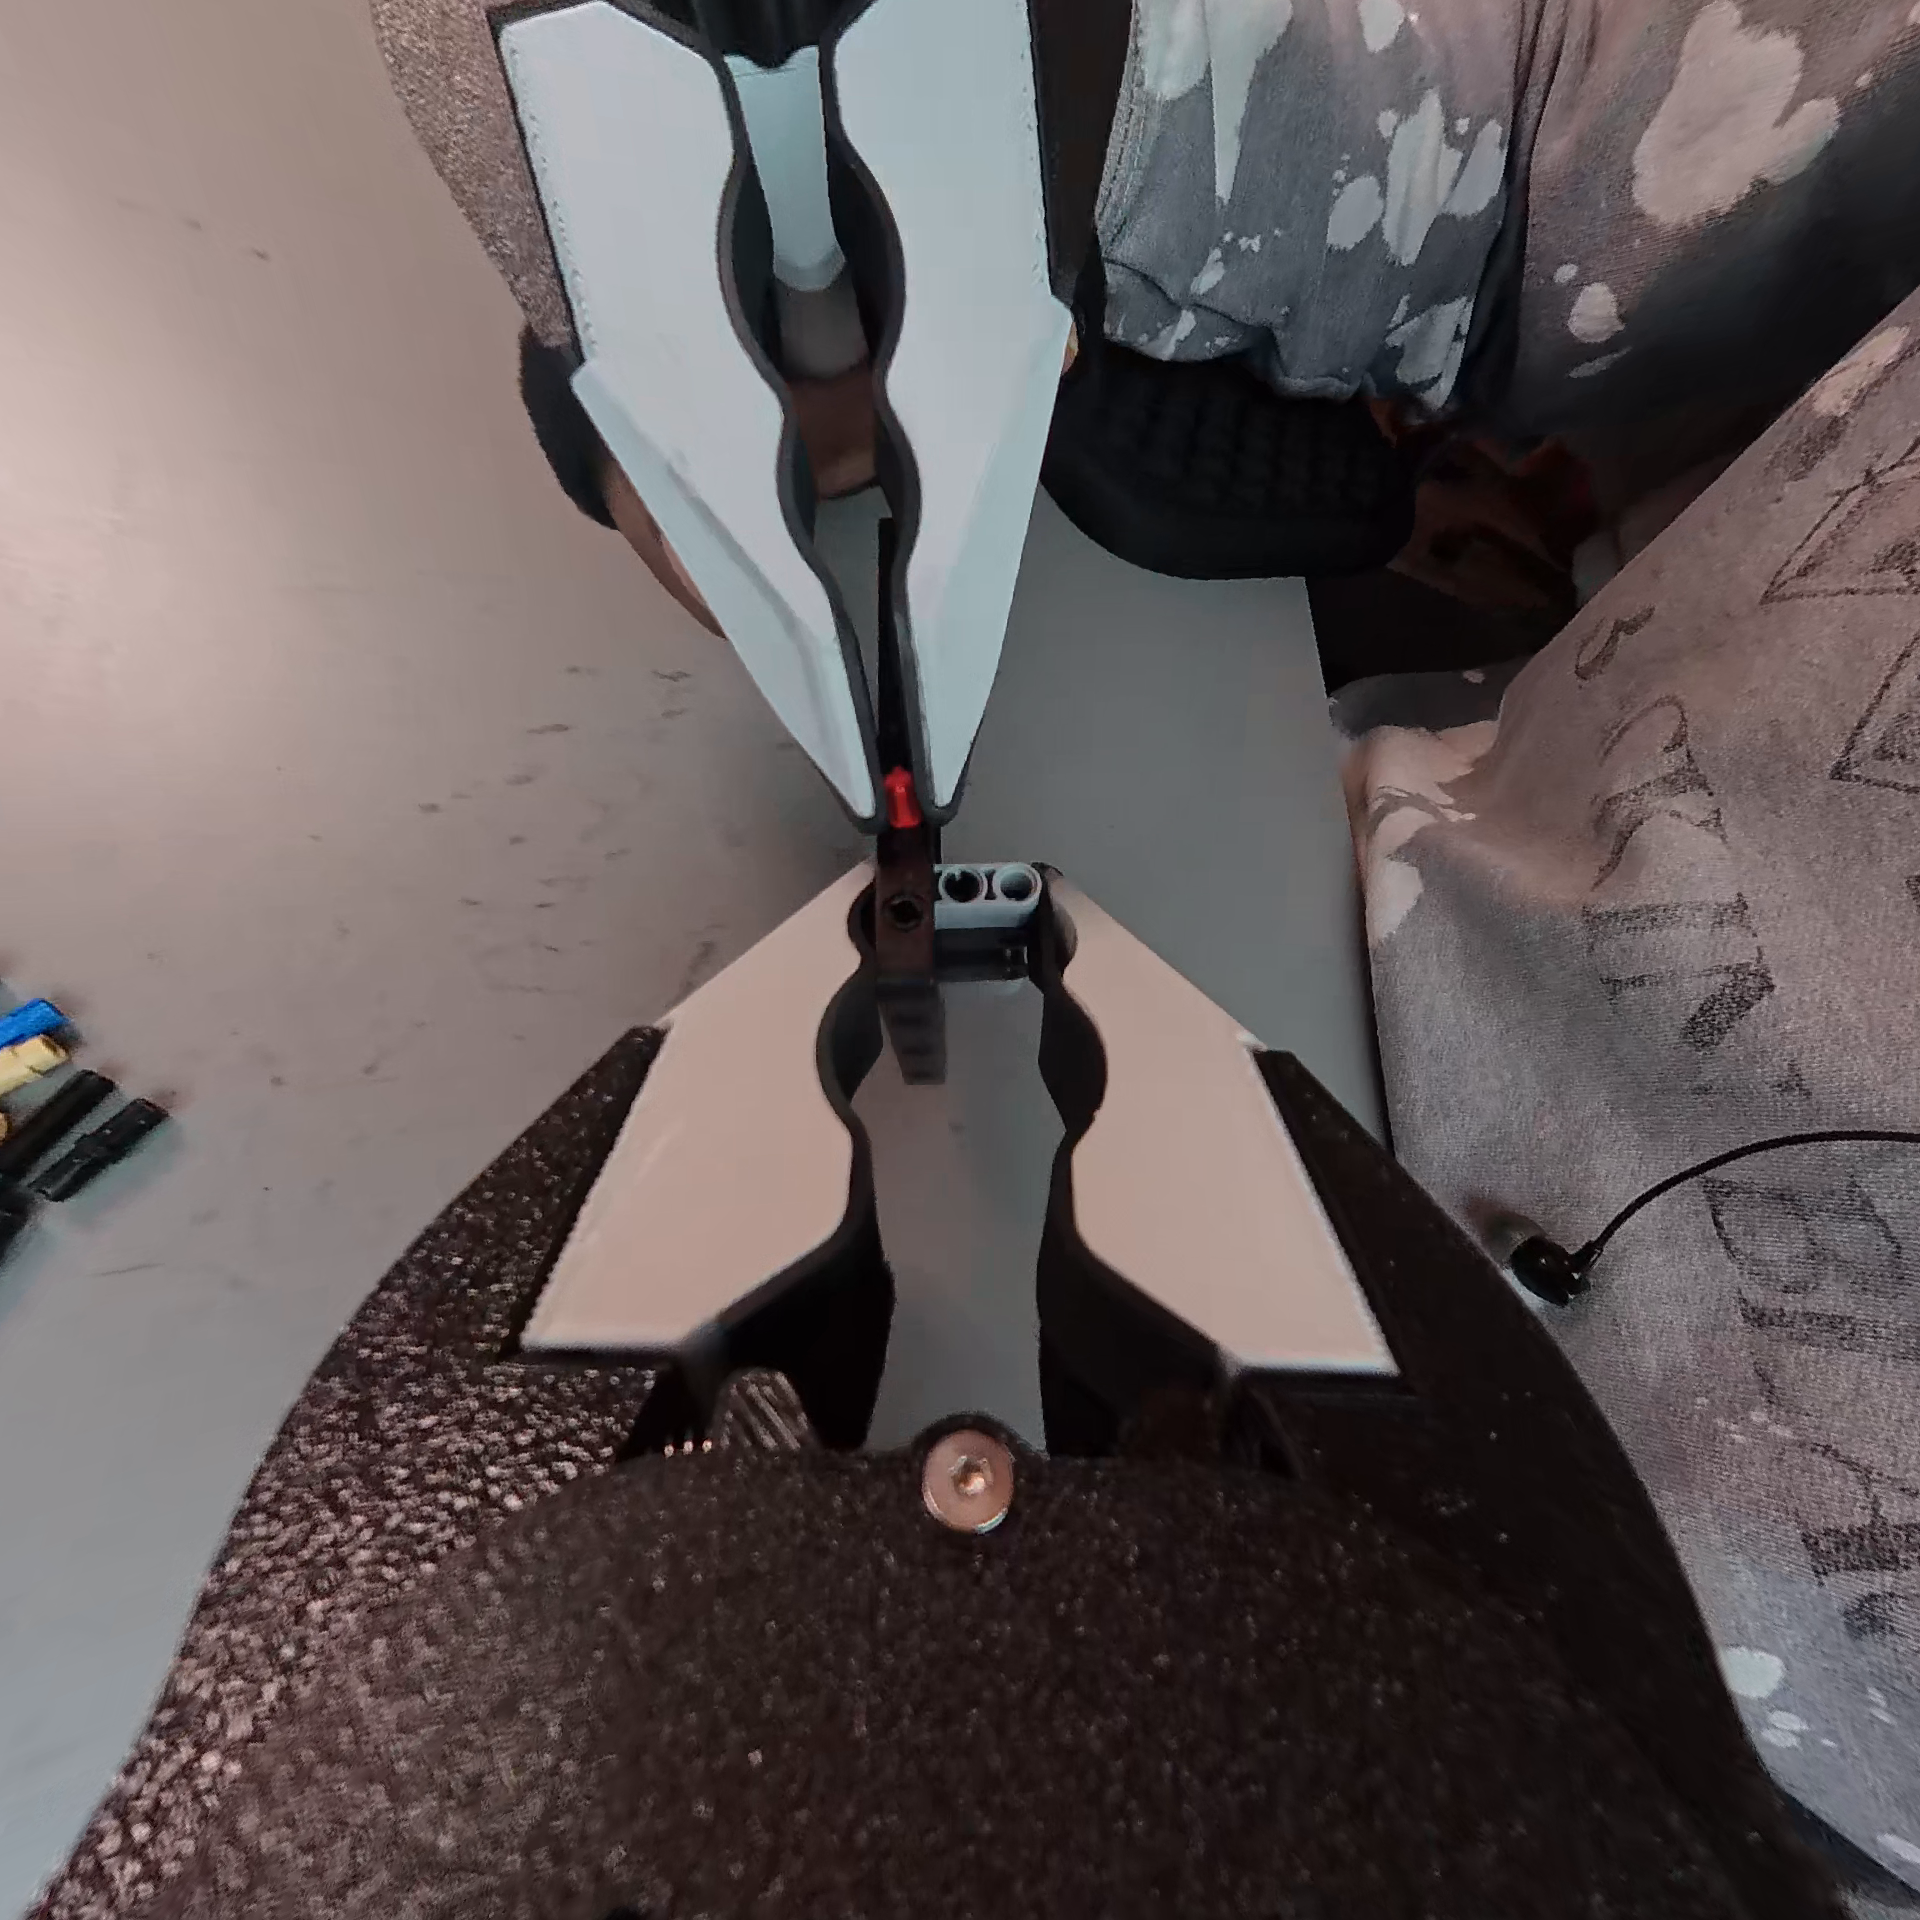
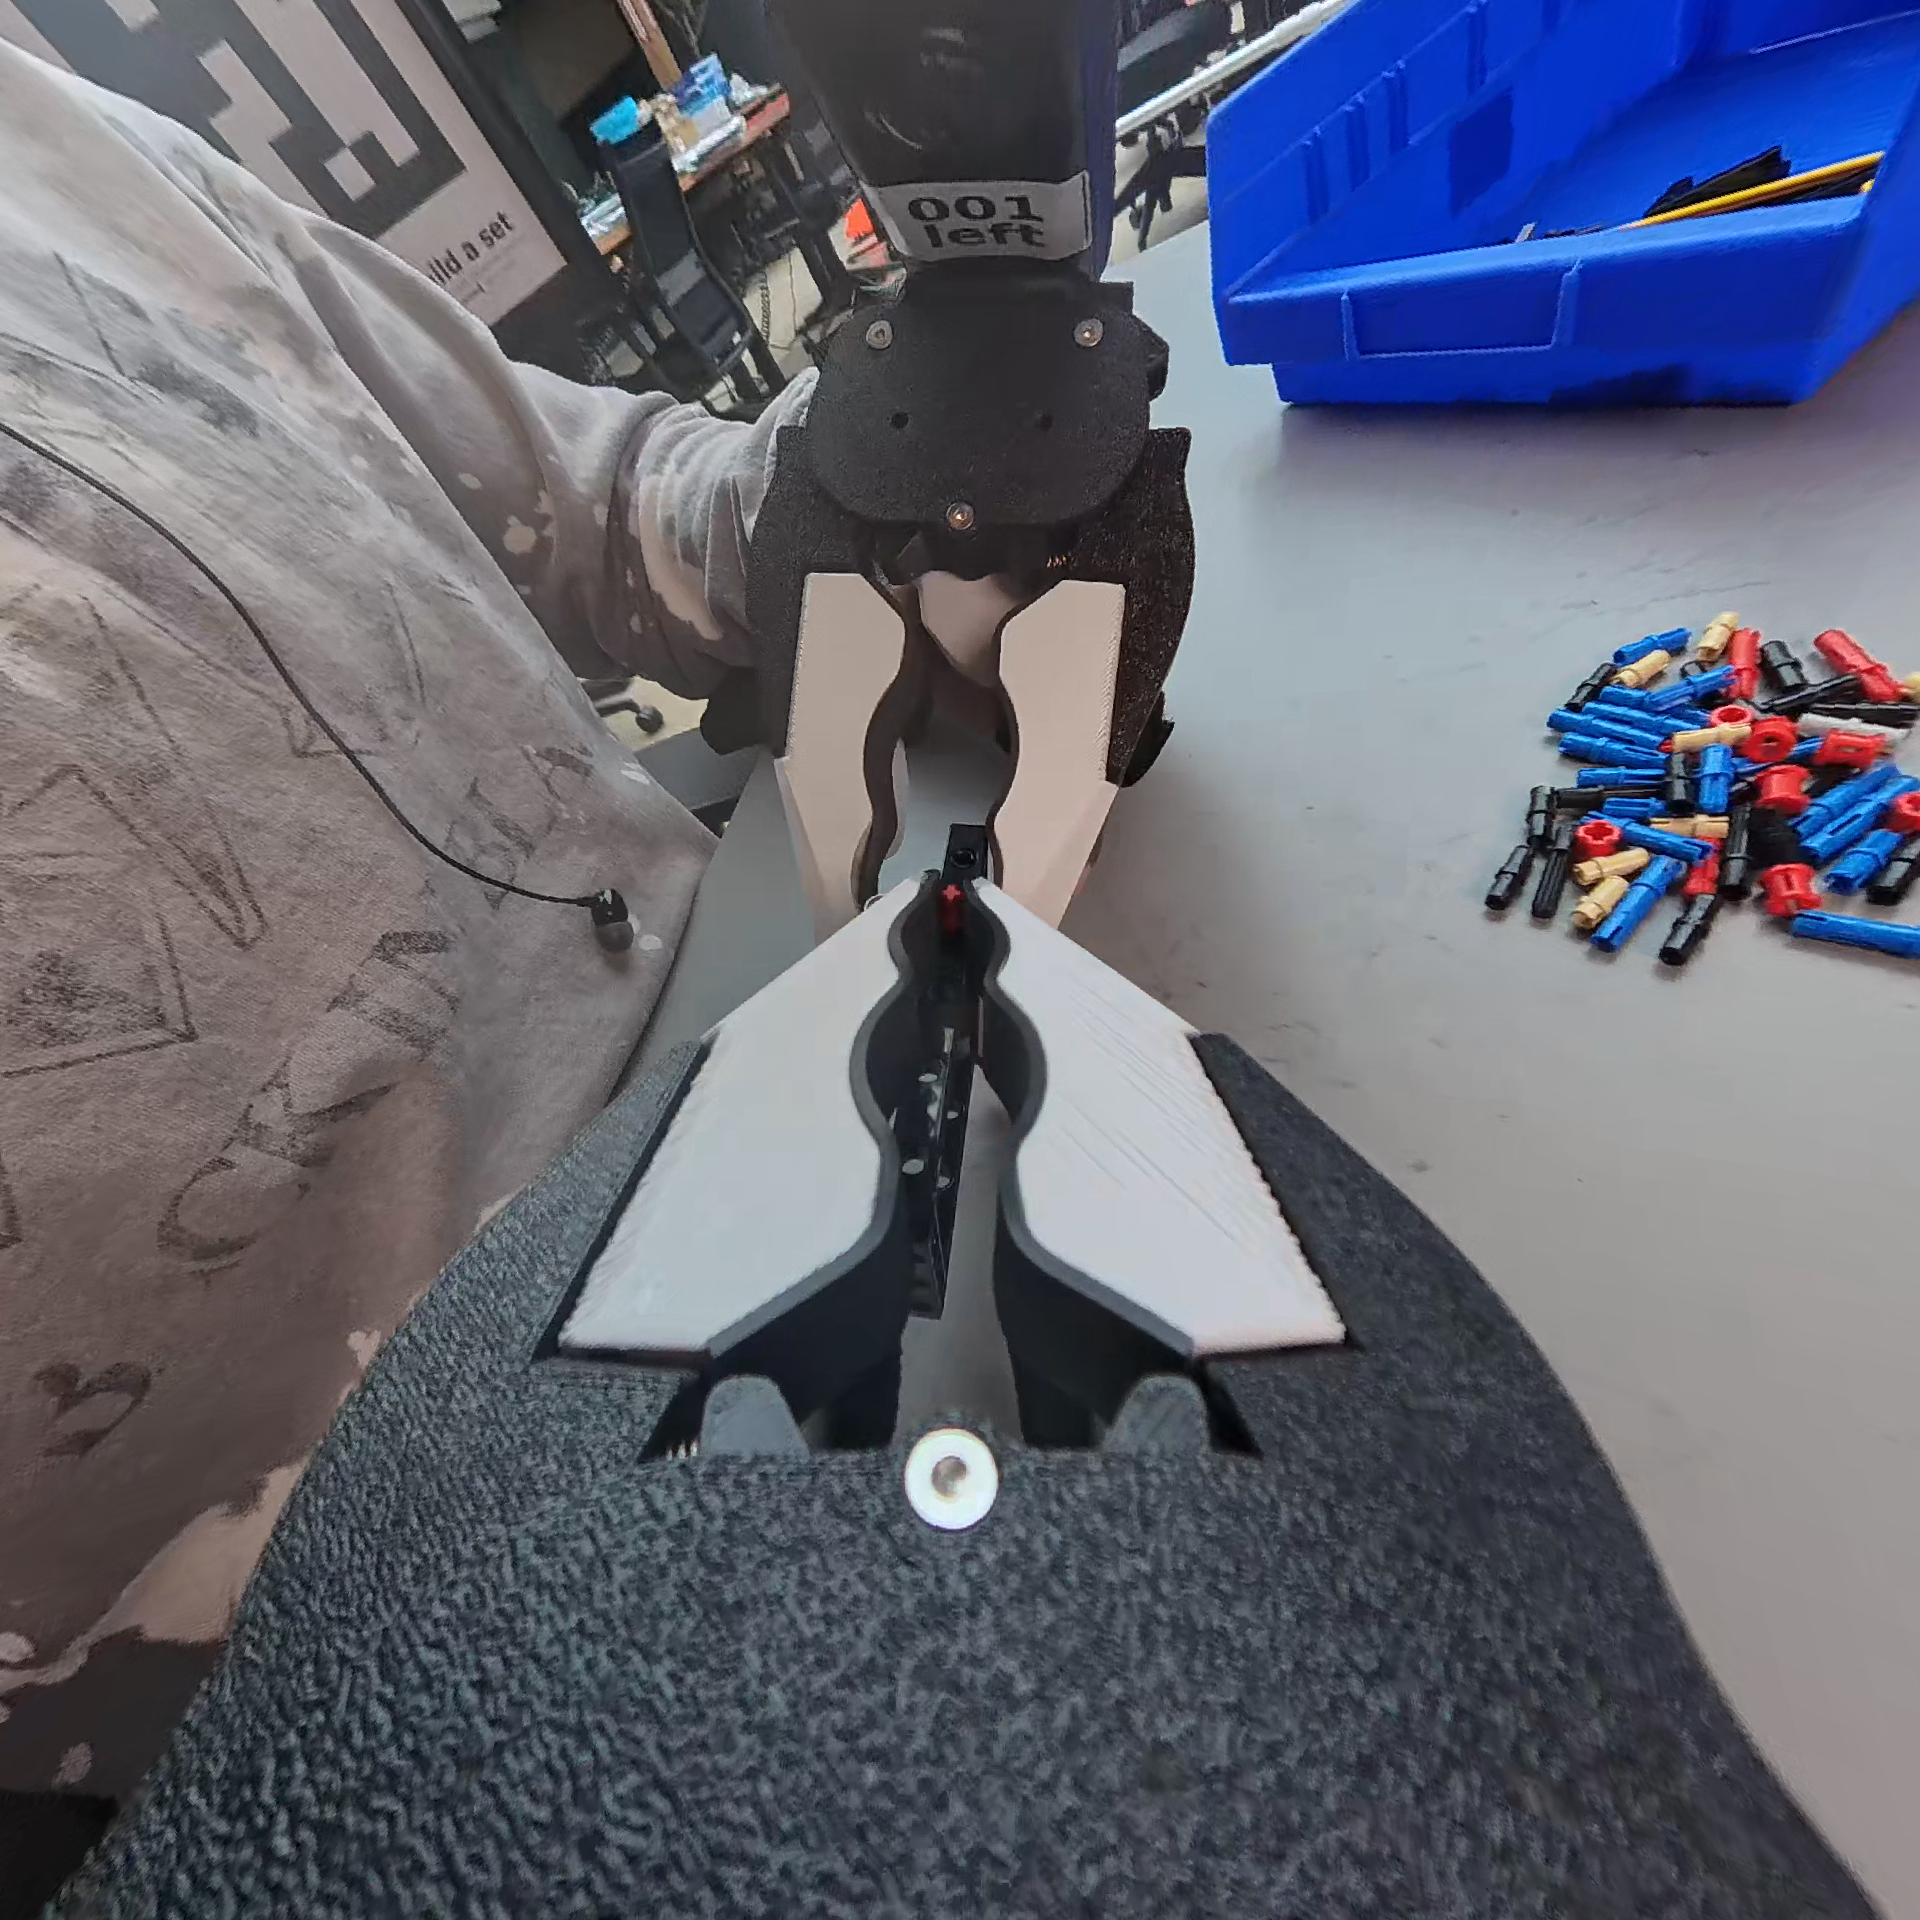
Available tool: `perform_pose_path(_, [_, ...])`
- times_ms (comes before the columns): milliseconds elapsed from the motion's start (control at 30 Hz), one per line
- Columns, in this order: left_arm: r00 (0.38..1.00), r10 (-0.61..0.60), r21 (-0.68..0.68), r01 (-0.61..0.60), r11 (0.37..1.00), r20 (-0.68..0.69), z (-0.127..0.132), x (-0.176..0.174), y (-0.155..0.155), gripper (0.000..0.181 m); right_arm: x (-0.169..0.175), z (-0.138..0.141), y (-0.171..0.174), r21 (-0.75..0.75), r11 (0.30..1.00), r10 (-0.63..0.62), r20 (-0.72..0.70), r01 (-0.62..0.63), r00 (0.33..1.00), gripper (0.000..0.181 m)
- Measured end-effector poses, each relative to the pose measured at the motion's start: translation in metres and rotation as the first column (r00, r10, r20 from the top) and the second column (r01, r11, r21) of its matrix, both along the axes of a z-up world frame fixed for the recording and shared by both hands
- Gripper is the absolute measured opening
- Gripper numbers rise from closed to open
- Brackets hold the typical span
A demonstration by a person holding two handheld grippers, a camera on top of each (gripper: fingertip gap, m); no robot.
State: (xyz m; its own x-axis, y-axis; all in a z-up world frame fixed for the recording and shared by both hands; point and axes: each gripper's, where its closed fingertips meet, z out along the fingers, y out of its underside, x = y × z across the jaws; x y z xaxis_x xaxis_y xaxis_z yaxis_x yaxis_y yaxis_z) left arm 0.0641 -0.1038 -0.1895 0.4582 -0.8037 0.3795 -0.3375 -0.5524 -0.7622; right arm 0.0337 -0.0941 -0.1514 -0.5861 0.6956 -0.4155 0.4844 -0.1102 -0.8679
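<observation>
Two claws, left claw (image 1: 951,899) clamps grey beam (image 1: 987,896), right claw (image 2: 948,896) pinches red pin (image 2: 947,900)

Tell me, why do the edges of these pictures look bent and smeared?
Left wrist view: wide-angle bending curves the grey table; the left gripper body blurs near the lens, its tips sharp. Right wrist view: the blue bin bows, the right gripper base is soft, the pile of pins crisp.
</observation>
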Motion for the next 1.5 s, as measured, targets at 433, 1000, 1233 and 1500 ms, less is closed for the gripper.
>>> perform_pose_path(433, [0.998,-0.017,-0.149,0.026,0.988,0.058,-0.002,0.004,-0.002,0.024,-0.005,-0.002,0.002,-0.074,0.997,0.02,0.021,-0.018,1.0,0.002])
perform_pose_path(1000, [0.994,-0.075,-0.158,0.087,0.984,0.081,0.009,0.017,-0.007,0.024,-0.006,0.059,0.044,-0.166,0.971,-0.201,-0.182,0.172,0.963,0.0])
perform_pose_path(1233, [0.963,0.035,-0.219,0.026,0.975,0.267,0.024,-0.002,0.006,0.024,-0.003,0.046,0.064,-0.059,0.96,-0.281,-0.161,0.275,0.946,0.0])
perform_pose_path(1500, [0.794,0.163,-0.194,-0.058,0.979,0.586,0.073,-0.031,0.029,0.025,0.001,0.063,0.074,-0.139,0.931,-0.362,-0.226,0.338,0.904,0.035])
